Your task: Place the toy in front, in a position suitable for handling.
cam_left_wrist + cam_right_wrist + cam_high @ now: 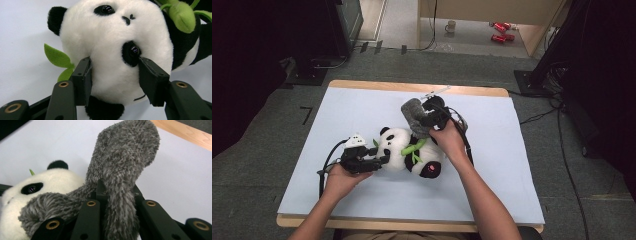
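my left tool (113,75) half-open, clamping panda (115,50) head on worktop (362,110); my right tool (117,195) pinched shut on grey sock (125,157); next: likely draw sock over panda.

The high view looks forward and down over the whole worktop (362,100). Both gripper views sit close behind their own jaws (nearly touching), sharing the toy panda (115,50) between them.

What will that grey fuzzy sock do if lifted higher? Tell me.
The grey sock is probably floppy: it bends and folds above the right claw pinching it. It looks light for its size, being soft fluffy fabric. It seems unlikely to slip, since the pile bunches between the jaws.
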Demonstrator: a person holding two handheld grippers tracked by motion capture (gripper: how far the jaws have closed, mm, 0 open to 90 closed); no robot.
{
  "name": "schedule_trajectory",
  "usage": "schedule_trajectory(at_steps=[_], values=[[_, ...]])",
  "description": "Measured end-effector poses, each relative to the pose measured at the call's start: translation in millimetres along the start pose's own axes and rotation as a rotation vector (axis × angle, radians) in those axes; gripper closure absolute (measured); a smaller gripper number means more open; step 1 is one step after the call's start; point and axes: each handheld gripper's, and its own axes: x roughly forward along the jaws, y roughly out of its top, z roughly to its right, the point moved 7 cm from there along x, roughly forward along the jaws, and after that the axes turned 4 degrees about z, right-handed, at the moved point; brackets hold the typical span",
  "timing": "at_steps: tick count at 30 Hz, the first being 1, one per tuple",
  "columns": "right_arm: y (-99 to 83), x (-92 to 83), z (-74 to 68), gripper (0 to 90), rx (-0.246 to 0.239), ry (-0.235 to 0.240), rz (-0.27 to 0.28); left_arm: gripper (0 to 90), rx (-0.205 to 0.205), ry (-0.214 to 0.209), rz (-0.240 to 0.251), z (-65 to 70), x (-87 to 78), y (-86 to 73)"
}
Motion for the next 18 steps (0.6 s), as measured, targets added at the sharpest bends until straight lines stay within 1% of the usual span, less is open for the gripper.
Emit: schedule_trajectory(at_steps=[2,3,5,6,7,8,9,10,12,14,15,16,17,18], values=[[1.0,-4.3,2.7,77.7,0.017,0.016,0.022,46.7,0.002,0.002,0.002,0.2,0.1,0.1],[2.4,-6.1,3.1,77.8,0.016,0.023,0.035,46.7,0.004,0.004,0.003,0.4,0.2,0.0],[9.2,-13.9,-2.2,77.9,0.034,0.054,0.074,46.5,0.007,0.006,0.006,0.2,0.2,-0.2],[13.6,-17.5,-6.6,77.9,0.027,0.067,0.094,46.5,0.011,0.006,0.006,0.1,0.1,-0.3],[22.6,-22.5,-19.3,77.9,0.012,0.105,0.124,46.6,0.014,0.007,0.007,0.0,0.2,-0.3],[22.6,-22.5,-19.3,77.9,0.012,0.105,0.124,46.6,0.014,0.008,0.005,0.1,0.2,-0.2],[25.7,-23.6,-25.0,77.9,0.004,0.122,0.138,46.6,0.013,0.011,0.002,0.1,0.4,0.2],[29.5,-23.9,-35.7,77.8,-0.010,0.152,0.154,46.7,0.014,0.014,0.000,0.0,0.5,0.4],[30.3,-20.7,-50.7,77.8,-0.029,0.186,0.146,46.7,0.014,0.016,0.001,0.2,0.4,0.3],[26.7,-10.5,-66.5,77.8,-0.062,0.215,0.110,46.7,0.014,0.016,0.004,0.5,0.1,-0.3],[24.9,-6.5,-70.4,77.8,-0.071,0.224,0.098,46.7,0.015,0.017,0.008,0.6,-0.1,-0.8],[20.8,-0.1,-76.0,77.8,-0.078,0.241,0.073,46.7,0.012,0.019,0.013,0.8,0.0,-1.0],[12.3,8.0,-81.3,77.7,-0.086,0.259,0.032,46.7,0.013,0.021,0.019,1.0,0.1,-1.4],[12.3,8.0,-81.3,77.7,-0.086,0.259,0.032,46.7,0.013,0.021,0.019,1.0,0.1,-1.4]])
